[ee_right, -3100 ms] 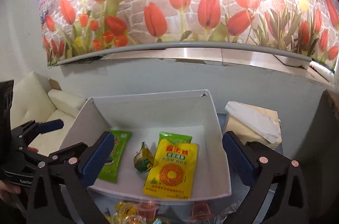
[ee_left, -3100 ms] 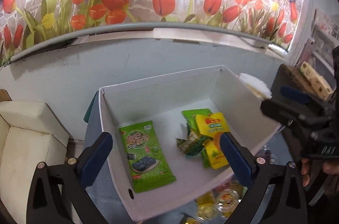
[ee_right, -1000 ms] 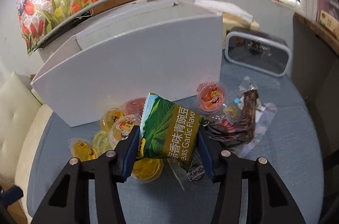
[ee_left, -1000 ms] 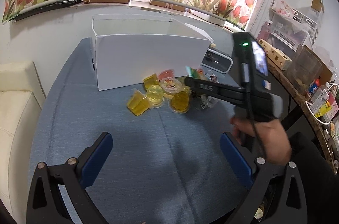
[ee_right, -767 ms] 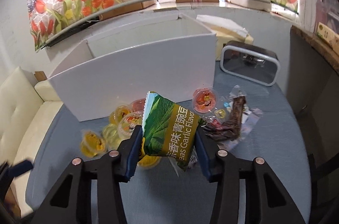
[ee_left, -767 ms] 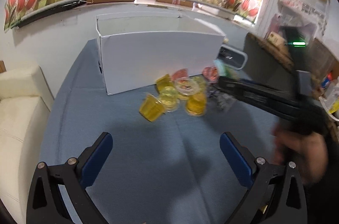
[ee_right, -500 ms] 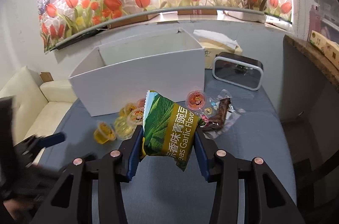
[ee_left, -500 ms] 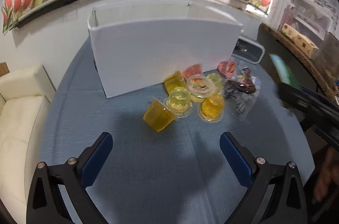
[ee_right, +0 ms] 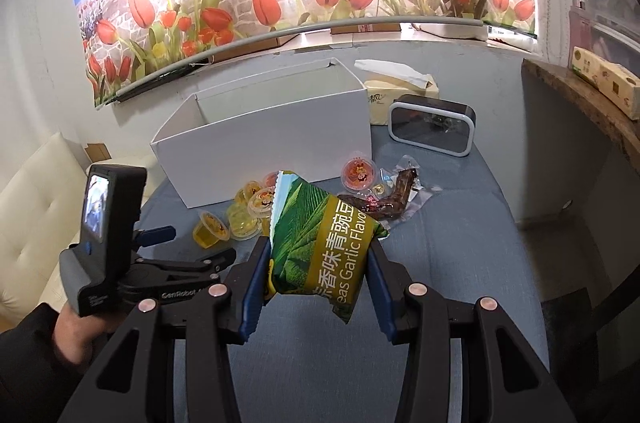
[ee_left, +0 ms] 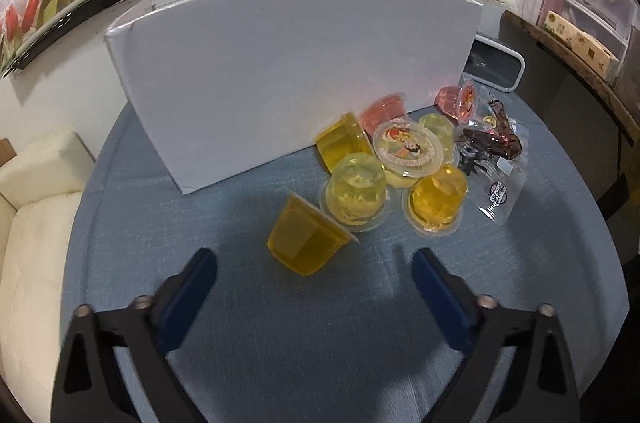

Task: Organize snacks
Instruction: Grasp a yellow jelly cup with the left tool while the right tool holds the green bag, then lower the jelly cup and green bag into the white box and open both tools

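My right gripper [ee_right: 318, 263] is shut on a green garlic pea bag [ee_right: 320, 243] and holds it above the blue table, in front of the white box [ee_right: 264, 139]. My left gripper [ee_left: 314, 275] is open just above the table, with a tipped yellow jelly cup [ee_left: 304, 241] right in front of its fingers. It also shows at the left of the right wrist view [ee_right: 188, 247]. More jelly cups [ee_left: 360, 191] and a dark meat snack pack [ee_left: 492, 143] lie against the box front [ee_left: 280, 71].
A black clock [ee_right: 432, 129] and a tissue box [ee_right: 400, 95] stand to the right of the white box. A cream sofa [ee_left: 28, 223] lies beyond the table's left edge. A wooden shelf [ee_right: 580, 95] is at the right.
My right gripper has lifted the pea bag up and back from the snack pile. My left gripper has come down and forward toward the tipped yellow jelly cup.
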Tool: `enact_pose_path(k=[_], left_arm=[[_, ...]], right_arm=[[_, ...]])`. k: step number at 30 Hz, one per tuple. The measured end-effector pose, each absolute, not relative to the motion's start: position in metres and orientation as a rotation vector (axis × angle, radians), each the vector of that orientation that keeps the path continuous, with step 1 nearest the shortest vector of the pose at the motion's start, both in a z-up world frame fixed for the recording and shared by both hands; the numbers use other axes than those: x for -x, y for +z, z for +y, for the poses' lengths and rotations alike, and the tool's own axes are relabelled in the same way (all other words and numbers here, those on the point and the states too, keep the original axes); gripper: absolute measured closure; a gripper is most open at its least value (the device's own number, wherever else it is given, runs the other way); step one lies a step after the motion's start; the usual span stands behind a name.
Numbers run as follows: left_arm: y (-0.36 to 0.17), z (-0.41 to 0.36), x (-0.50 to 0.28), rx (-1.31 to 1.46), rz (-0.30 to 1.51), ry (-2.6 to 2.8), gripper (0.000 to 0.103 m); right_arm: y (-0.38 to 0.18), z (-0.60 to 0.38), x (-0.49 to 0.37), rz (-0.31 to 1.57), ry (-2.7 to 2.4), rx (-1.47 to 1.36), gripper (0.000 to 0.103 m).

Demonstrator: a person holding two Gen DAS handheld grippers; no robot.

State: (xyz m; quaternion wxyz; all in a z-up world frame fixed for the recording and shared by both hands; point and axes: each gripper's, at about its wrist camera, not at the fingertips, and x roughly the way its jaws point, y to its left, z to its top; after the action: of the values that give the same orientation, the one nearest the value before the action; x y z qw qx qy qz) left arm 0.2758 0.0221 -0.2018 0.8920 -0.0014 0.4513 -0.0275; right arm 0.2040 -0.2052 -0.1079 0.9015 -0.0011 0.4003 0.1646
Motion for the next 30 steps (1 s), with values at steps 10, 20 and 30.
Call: enact_pose_path(k=[10, 20, 30], left_arm=[[-0.208, 0.029, -0.288, -0.022, 0.946, -0.08, 0.052], [-0.204, 0.032, -0.287, -0.001, 0.926, -0.093, 0.053], [-0.153, 0.037, -0.255, 0.053, 0.817, -0.106, 0.053]], right_arm=[[-0.111, -0.201, -0.201, 0.834, 0.348, 0.012, 0.053], [-0.112, -0.199, -0.2, 0.837, 0.355, 0.013, 0.053], [-0.106, -0.194, -0.203, 0.819, 0.386, 0.017, 0.053]])
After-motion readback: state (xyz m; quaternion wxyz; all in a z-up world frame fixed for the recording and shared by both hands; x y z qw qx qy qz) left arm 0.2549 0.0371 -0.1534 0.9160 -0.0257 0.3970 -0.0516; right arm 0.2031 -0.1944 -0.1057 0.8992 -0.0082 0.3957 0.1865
